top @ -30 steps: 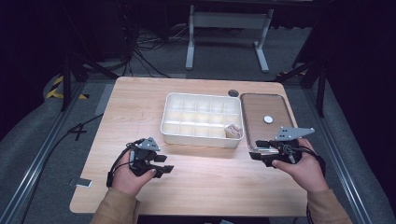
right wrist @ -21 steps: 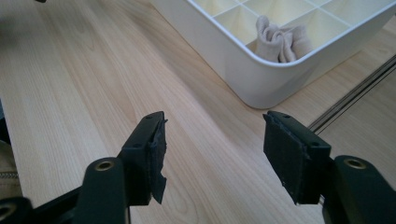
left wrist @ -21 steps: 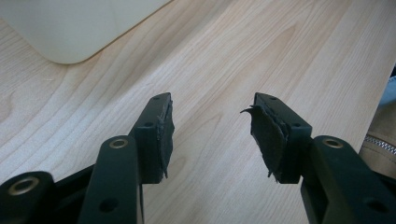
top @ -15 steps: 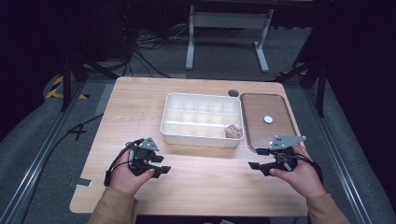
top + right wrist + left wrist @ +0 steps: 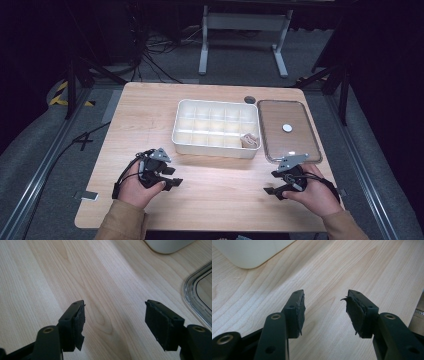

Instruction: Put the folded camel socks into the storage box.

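Left gripper (image 5: 172, 183) fingers apart, empty, right gripper (image 5: 270, 185) fingers just opening wide, empty.

A light wooden table (image 5: 145, 117) stands on grey floor, with a round black grommet (image 5: 249, 100) near its far edge at about 1 o'clock. Beyond it, a grey metal stand (image 5: 242, 22) sits at 12 o'clock, black cables (image 5: 150, 60) trail at 11 o'clock, and yellow-black tape (image 5: 62, 95) lies at 10 o'clock.

White compartment box (image 5: 216, 129) mid-table, small tan piece (image 5: 249, 140) in near-right cell.
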Available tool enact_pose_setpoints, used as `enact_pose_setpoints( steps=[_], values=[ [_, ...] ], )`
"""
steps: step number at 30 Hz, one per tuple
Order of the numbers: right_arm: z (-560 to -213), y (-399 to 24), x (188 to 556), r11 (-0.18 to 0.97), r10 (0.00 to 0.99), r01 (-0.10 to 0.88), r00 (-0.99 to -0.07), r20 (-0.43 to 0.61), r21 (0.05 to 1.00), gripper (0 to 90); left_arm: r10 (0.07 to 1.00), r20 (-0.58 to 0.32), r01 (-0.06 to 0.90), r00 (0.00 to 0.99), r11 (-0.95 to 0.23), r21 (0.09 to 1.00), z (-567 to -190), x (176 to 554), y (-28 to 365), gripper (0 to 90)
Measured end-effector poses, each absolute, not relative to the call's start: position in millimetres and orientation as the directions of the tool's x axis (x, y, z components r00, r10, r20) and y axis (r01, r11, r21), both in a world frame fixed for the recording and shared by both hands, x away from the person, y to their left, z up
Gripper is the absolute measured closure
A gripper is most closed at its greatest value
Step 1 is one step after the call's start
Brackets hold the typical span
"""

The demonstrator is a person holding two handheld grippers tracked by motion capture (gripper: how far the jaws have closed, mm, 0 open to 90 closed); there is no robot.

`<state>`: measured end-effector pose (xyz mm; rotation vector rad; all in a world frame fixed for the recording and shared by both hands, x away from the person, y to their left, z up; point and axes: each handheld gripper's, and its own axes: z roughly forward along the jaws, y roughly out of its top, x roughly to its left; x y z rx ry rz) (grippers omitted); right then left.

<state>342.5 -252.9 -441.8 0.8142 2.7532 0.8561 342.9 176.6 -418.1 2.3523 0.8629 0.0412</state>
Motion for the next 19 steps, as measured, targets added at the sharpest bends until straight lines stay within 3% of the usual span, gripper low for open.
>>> enact_pose_setpoints(
  steps=[8,19],
  values=[
    [-455,-245,338,0.687,0.506,0.389,-0.862,-0.021,0.614,32.9,0.594,-0.179,0.577,0.784,-0.593,0.562,-421,344,176,49.3],
    [-466,-245,340,0.662,0.495,0.368,-0.869,-0.013,0.653,33.0,0.597,-0.186,0.587,0.781,-0.599,0.544,-427,346,177,49.0]
  ],
)
